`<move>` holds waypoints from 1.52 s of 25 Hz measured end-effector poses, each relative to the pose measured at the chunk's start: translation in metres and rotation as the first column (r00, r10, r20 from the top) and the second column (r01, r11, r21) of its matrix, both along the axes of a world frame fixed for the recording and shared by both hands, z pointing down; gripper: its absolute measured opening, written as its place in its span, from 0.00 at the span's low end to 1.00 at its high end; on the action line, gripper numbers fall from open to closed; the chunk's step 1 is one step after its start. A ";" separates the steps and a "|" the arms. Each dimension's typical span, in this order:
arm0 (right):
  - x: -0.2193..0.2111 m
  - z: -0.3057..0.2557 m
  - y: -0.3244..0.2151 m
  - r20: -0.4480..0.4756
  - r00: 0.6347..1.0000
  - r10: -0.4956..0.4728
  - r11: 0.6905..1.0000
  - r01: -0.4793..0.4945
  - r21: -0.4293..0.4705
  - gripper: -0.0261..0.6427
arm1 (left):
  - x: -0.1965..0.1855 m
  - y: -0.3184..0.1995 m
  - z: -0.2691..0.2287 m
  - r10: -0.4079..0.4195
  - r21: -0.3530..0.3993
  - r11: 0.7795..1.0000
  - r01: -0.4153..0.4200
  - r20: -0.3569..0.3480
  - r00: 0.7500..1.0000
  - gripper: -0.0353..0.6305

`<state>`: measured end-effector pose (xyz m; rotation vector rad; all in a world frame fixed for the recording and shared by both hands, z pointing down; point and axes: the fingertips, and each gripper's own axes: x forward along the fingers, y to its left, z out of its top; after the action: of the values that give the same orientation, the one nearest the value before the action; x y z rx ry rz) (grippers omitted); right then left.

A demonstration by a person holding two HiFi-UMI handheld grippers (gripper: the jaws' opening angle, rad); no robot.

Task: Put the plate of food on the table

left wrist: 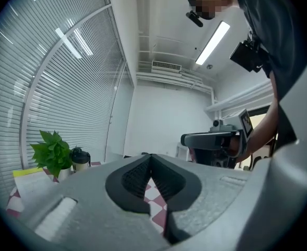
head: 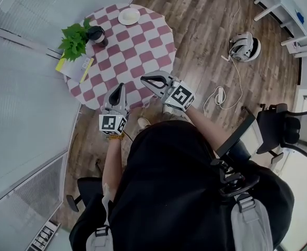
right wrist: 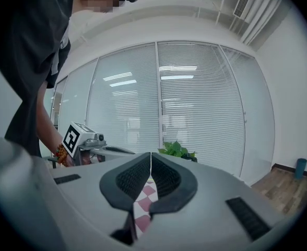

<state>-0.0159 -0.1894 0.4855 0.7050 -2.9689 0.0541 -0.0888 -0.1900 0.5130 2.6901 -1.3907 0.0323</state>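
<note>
Head view: the plate (head: 129,16) sits at the far edge of the checkered table (head: 143,46), well apart from the left gripper (head: 120,88) and right gripper (head: 145,79) over the near edge.

Left gripper view: jaws pressed together, nothing between them.

Right gripper view: closed too, empty.

White plate (head: 129,16) at far edge of checkered table (head: 139,52)

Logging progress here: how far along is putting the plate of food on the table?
Done, it seems: the plate sits on the checkered table, near its far edge. In hand: nothing; left tongs and right tongs are shut, empty. Left: nothing apparent.
</note>
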 end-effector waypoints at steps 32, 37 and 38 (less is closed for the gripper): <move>-0.044 0.027 0.002 -0.063 0.998 -0.001 0.999 -0.001 -0.042 0.06 | -0.030 0.000 0.014 0.012 -0.020 1.000 -0.011 0.027 1.000 0.06; -0.050 0.033 0.004 -0.092 0.996 -0.008 0.999 0.004 -0.045 0.05 | -0.034 0.000 0.018 0.016 -0.024 1.000 -0.015 0.037 0.999 0.06; -0.050 0.034 0.003 -0.098 0.995 -0.007 0.999 0.002 -0.045 0.05 | -0.034 0.001 0.019 0.017 -0.026 1.000 -0.016 0.039 0.999 0.06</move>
<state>-0.0659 -0.1860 0.5200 0.6754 -2.8663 0.0827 -0.1226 -0.1894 0.5317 2.6945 -1.3696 0.1042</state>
